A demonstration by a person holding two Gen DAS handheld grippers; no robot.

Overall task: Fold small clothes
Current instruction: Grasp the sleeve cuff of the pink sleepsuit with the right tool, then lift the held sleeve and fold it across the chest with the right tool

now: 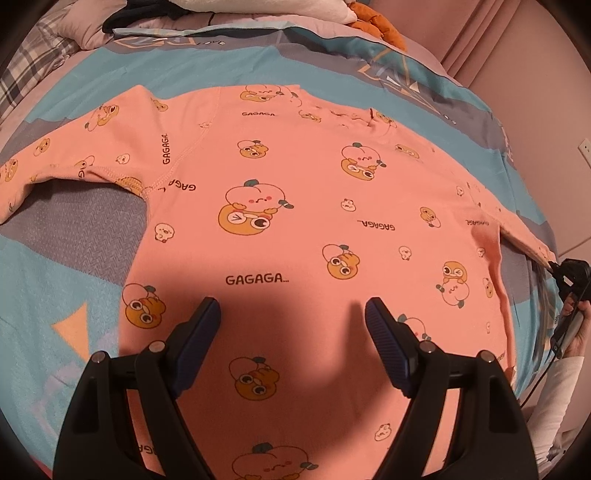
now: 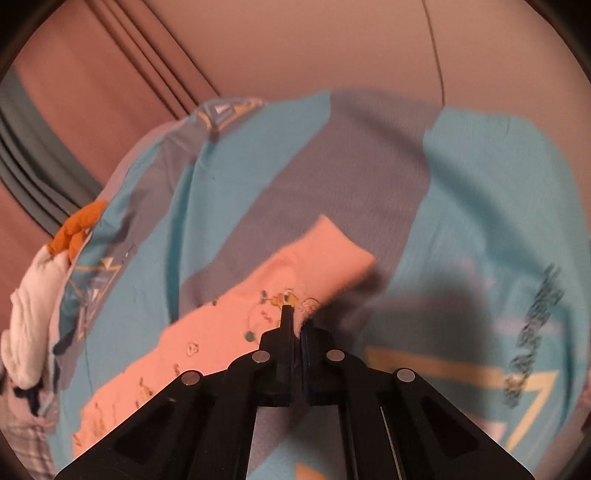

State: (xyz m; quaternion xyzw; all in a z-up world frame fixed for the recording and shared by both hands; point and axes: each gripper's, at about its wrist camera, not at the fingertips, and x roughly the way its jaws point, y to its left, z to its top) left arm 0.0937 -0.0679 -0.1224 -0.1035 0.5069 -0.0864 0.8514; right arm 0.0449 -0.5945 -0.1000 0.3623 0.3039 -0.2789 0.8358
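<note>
Bedroom, bed with patterned cover, pinkish walls, warm dim light.

Bed cover (image 1: 92,236) is teal and grey blocks with yellow triangle outlines and some dark lettering; it fills most of both views. At the far end lie a white pillow (image 1: 258,5), a plaid blanket (image 1: 26,70) at far left, a dark cloth (image 1: 122,16) and an orange plush (image 1: 376,26). Pink curtain (image 1: 491,40) hangs far right in folds. Wall socket (image 1: 585,147) on right wall. A thin cable (image 2: 436,55) runs down the plain wall (image 2: 314,40).
</note>
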